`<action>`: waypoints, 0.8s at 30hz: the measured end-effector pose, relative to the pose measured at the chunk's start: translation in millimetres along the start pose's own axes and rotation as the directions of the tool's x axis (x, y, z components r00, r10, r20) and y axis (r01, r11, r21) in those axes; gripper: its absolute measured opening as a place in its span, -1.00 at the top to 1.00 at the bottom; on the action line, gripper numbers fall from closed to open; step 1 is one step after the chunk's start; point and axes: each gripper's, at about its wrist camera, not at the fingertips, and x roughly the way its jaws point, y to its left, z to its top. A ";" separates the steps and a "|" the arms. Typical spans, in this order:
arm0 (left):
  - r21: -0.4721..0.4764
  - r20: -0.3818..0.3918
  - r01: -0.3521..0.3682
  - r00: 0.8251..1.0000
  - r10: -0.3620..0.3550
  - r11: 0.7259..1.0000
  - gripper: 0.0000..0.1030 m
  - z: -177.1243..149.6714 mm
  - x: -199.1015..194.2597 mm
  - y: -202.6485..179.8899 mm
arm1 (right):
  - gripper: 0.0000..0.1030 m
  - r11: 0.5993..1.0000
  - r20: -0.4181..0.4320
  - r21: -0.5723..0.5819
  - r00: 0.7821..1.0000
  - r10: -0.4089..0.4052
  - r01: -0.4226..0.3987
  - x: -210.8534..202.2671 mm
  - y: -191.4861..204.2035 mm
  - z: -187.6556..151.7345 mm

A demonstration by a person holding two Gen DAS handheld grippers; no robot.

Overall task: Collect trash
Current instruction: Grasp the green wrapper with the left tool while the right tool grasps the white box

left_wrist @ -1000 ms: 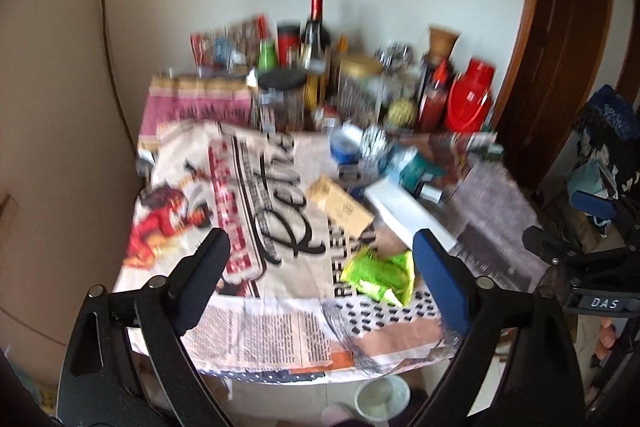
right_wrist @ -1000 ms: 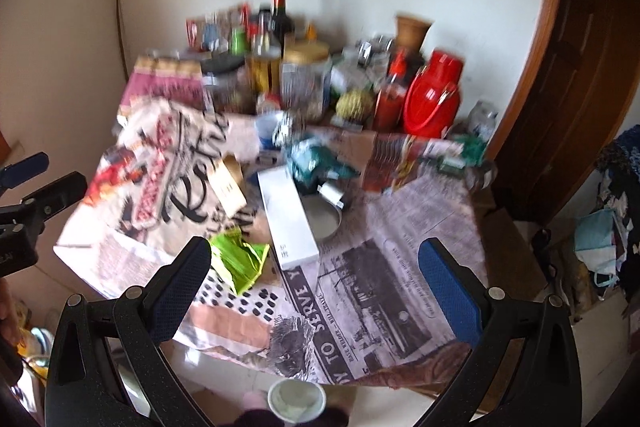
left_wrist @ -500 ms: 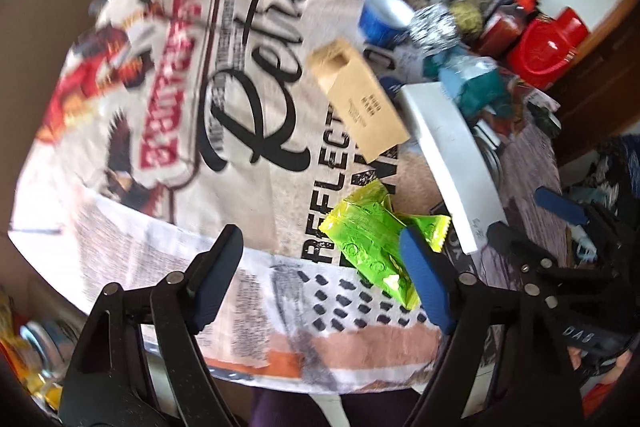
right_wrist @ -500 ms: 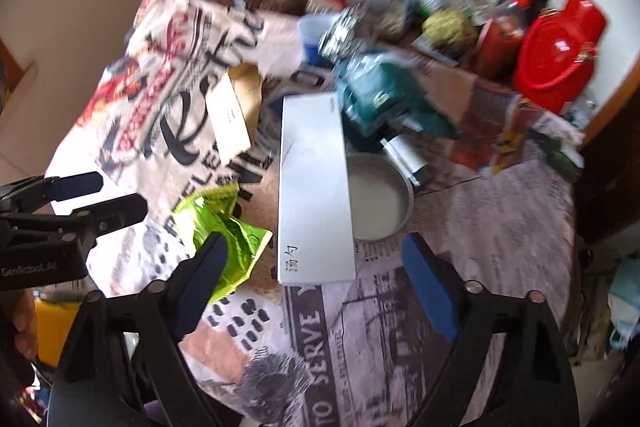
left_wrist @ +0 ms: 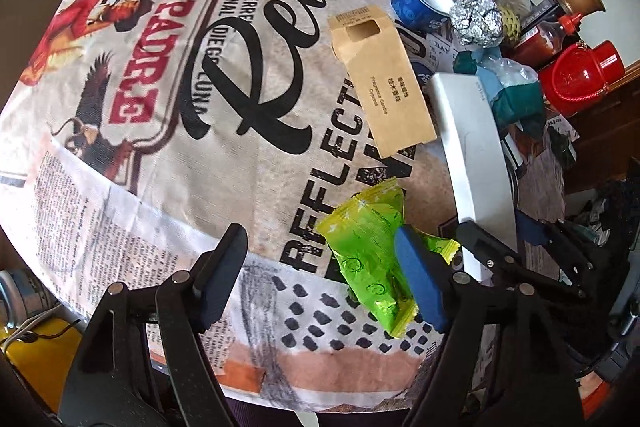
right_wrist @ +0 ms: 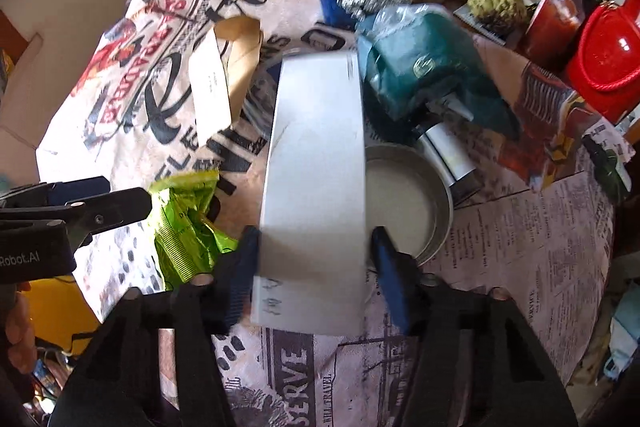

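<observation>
A crumpled green wrapper [left_wrist: 368, 247] lies near the front edge of the newspaper-covered table [left_wrist: 160, 147]. My left gripper [left_wrist: 320, 275] points down at it and is open. Its right finger overlaps the wrapper's right side, and its left finger stands well clear on the newsprint. A long white box [right_wrist: 316, 155] lies just right of the wrapper [right_wrist: 184, 223]. My right gripper [right_wrist: 316, 263] straddles the box's near end with its jaws closing. Both pads sit right at the box's sides, but I see no firm press. The left gripper [right_wrist: 128, 191] shows at the left edge of the right wrist view.
A brown paper envelope [left_wrist: 384, 83], a blue cup [left_wrist: 416, 3] and a foil ball [left_wrist: 476, 21] lie behind the wrapper. A teal bag [right_wrist: 420, 67] and a round metal tin [right_wrist: 404, 195] crowd the box's right side. Jars, a sauce bottle [right_wrist: 560, 11] and a red container [right_wrist: 608, 63] line the back.
Both grippers have dropped and tilted down toward the table. The right jaws have narrowed around the white box's end. The left jaws have narrowed slightly and now reach the green wrapper.
</observation>
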 end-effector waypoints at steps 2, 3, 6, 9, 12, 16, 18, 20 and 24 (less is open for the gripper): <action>0.000 -0.011 0.002 1.000 -0.002 1.000 -0.47 -1.1 2.5 -5.0 | 0.05 1.000 0.010 0.000 1.000 0.000 0.000 -3.0 0.6 -1.0; 0.003 -0.015 0.004 1.000 -0.004 1.000 -0.45 -0.7 4.1 -7.8 | 0.05 1.000 0.016 0.002 1.000 0.007 -0.007 -5.6 0.3 -1.5; 0.015 -0.025 0.005 1.000 -0.004 1.000 -0.44 1.6 9.7 -16.8 | 0.05 0.999 0.044 0.024 0.999 0.027 -0.028 -18.6 -1.4 -3.8; 0.004 -0.034 0.011 0.999 -0.011 1.000 -0.44 4.7 14.8 -21.8 | 0.06 0.998 0.079 0.053 0.996 0.031 -0.035 -34.6 -3.3 -7.5; 0.000 -0.039 0.000 0.999 0.000 1.000 -0.37 5.0 20.7 -23.5 | 0.06 0.994 0.093 0.097 0.995 0.041 -0.051 -47.5 -8.0 -11.5; 0.043 -0.027 -0.018 0.999 0.019 0.999 -0.18 6.5 25.2 -32.2 | 0.06 0.988 0.114 0.148 0.993 0.023 -0.040 -60.9 -10.1 -17.7; 0.063 -0.025 0.002 1.000 -0.001 0.998 0.12 5.9 27.1 -37.0 | 0.06 0.985 0.121 0.170 0.992 0.020 -0.040 -65.5 -9.7 -20.9; 0.084 -0.025 0.022 0.999 -0.020 0.996 0.27 4.2 27.3 -39.9 | 0.06 0.981 0.128 0.190 0.992 0.004 -0.028 -70.6 -8.7 -23.2; 0.132 -0.029 0.053 0.998 -0.049 0.990 0.52 1.0 22.5 -43.1 | 0.06 0.971 0.154 0.238 0.987 -0.041 0.003 -83.7 -1.4 -30.4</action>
